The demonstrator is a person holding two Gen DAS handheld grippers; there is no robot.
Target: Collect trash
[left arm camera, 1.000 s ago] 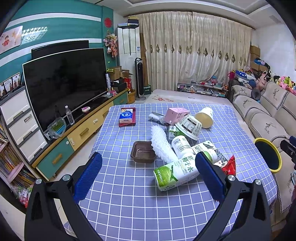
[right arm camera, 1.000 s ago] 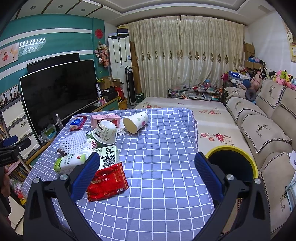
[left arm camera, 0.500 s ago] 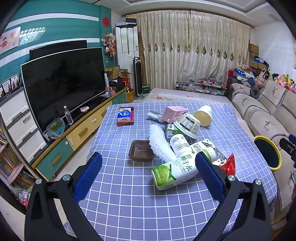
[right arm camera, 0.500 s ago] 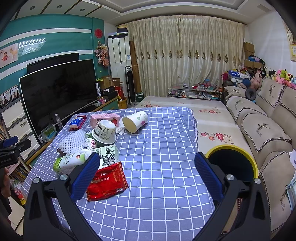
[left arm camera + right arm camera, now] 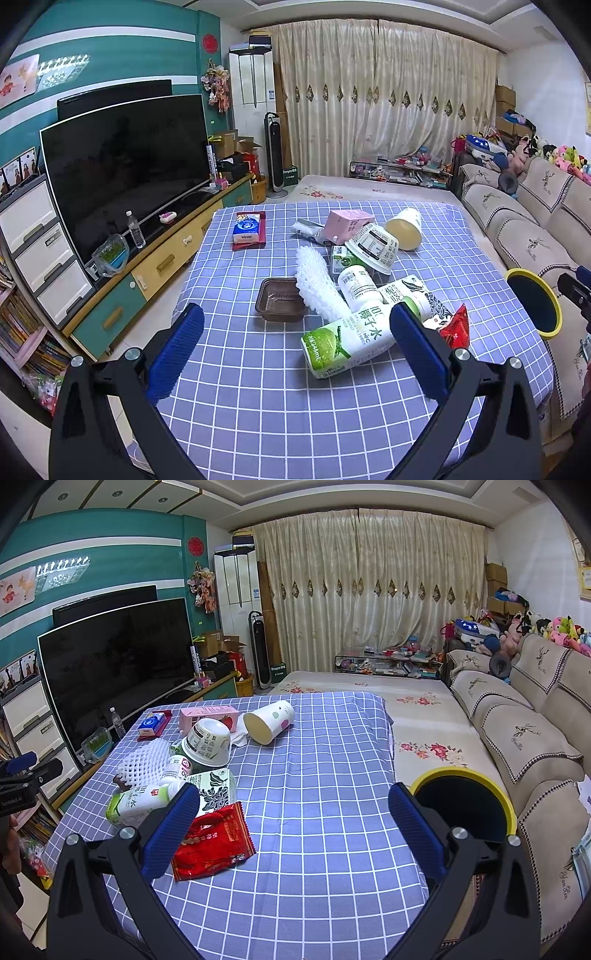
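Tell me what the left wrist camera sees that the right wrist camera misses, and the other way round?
Only the left wrist view shows the brown plastic tray clearly, beside the white foam net. Only the right wrist view shows the whole face of the red snack packet and looks down into the yellow-rimmed bin standing off the table's edge. Both show the checked tablecloth, the green coconut water carton, the tipped paper cup, the television, and open blue fingers holding nothing.
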